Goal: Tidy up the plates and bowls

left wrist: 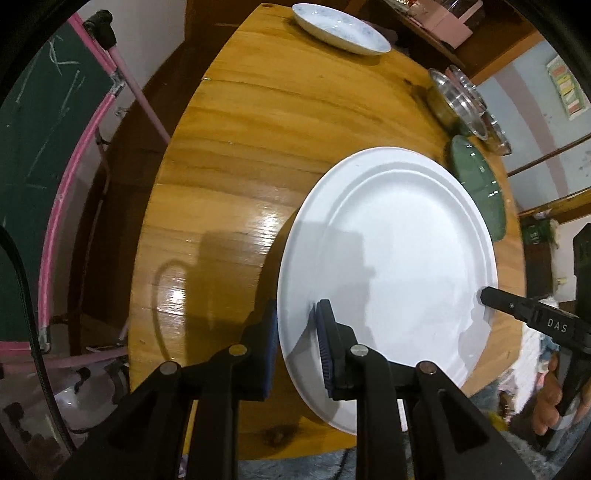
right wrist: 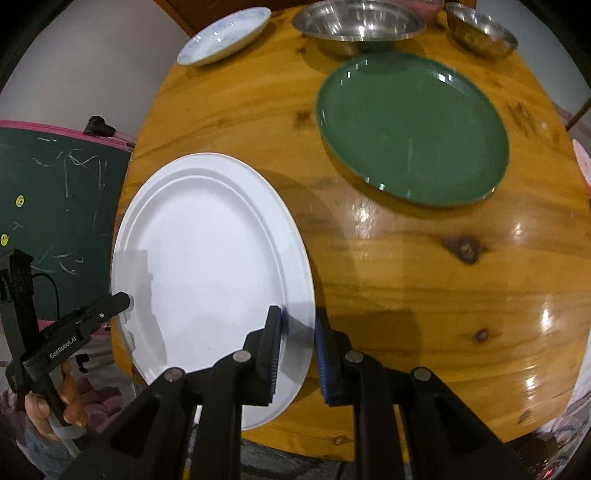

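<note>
A large white plate (left wrist: 388, 266) hangs just above the wooden table (left wrist: 240, 166), held at opposite rims. My left gripper (left wrist: 297, 317) is shut on its near-left rim, one blue pad above and one below. My right gripper (right wrist: 298, 323) is shut on the other rim of the white plate (right wrist: 210, 258). Each gripper's tip shows in the other's view: the right gripper (left wrist: 484, 295), the left gripper (right wrist: 125, 301). A green plate (right wrist: 413, 129) lies flat on the table beyond. Behind it stand a wide steel bowl (right wrist: 358, 22) and a smaller steel bowl (right wrist: 480, 33). A white patterned dish (right wrist: 225, 35) sits at the far left.
A green chalkboard with a pink frame (right wrist: 55, 203) stands close off the table's left side. A person's hand (right wrist: 70, 398) grips the left tool's handle. Bare glossy table (right wrist: 424, 277) spreads to the right of the held plate. A pink object (right wrist: 583, 162) peeks in at the right edge.
</note>
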`<action>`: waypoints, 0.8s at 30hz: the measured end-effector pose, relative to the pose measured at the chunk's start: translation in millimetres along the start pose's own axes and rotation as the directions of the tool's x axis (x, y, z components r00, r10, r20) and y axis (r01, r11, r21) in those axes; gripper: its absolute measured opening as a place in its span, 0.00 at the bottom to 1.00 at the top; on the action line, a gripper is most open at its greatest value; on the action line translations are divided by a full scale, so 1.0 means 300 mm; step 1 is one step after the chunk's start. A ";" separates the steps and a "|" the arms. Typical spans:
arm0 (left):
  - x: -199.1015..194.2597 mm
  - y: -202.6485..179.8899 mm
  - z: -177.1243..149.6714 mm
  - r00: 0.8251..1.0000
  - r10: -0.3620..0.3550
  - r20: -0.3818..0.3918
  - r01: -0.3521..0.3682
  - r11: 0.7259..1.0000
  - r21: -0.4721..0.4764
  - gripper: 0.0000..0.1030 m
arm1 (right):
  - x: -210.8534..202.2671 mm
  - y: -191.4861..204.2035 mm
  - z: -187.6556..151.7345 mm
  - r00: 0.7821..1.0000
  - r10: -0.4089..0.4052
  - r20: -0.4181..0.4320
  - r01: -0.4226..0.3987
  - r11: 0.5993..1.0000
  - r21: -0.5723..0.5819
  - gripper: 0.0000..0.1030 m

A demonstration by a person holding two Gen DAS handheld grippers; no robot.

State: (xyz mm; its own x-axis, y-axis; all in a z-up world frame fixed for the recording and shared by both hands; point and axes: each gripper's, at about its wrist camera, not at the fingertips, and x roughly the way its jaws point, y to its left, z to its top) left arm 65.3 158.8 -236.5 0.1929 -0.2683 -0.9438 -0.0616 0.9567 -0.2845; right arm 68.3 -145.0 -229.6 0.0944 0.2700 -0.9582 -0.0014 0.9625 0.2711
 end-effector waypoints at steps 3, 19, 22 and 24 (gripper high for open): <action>0.017 -0.004 -0.009 0.998 0.070 0.009 -0.070 0.997 0.018 0.19 | 0.045 -0.003 -0.016 1.000 0.002 -0.027 -0.002 1.000 0.006 0.17; 0.064 -0.010 -0.002 0.991 0.131 0.011 -0.131 0.991 0.038 0.21 | 0.108 0.051 -0.019 0.999 -0.043 -0.033 0.042 0.999 -0.025 0.18; 0.068 -0.004 -0.003 0.993 0.122 0.007 -0.122 0.992 0.032 0.21 | 0.114 0.059 -0.019 0.998 -0.056 -0.033 0.054 0.998 -0.040 0.20; 0.067 -0.005 0.000 0.992 0.124 0.010 -0.124 0.992 0.035 0.21 | 0.118 0.068 -0.020 0.997 -0.065 -0.031 0.064 0.997 -0.045 0.21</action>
State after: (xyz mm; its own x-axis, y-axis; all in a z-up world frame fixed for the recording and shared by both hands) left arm 69.2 152.1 -255.0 0.1938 -0.1467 -0.9700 -0.0510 0.9859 -0.1593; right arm 65.7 -115.8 -258.7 0.0633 0.2074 -0.9762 -0.0403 0.9779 0.2051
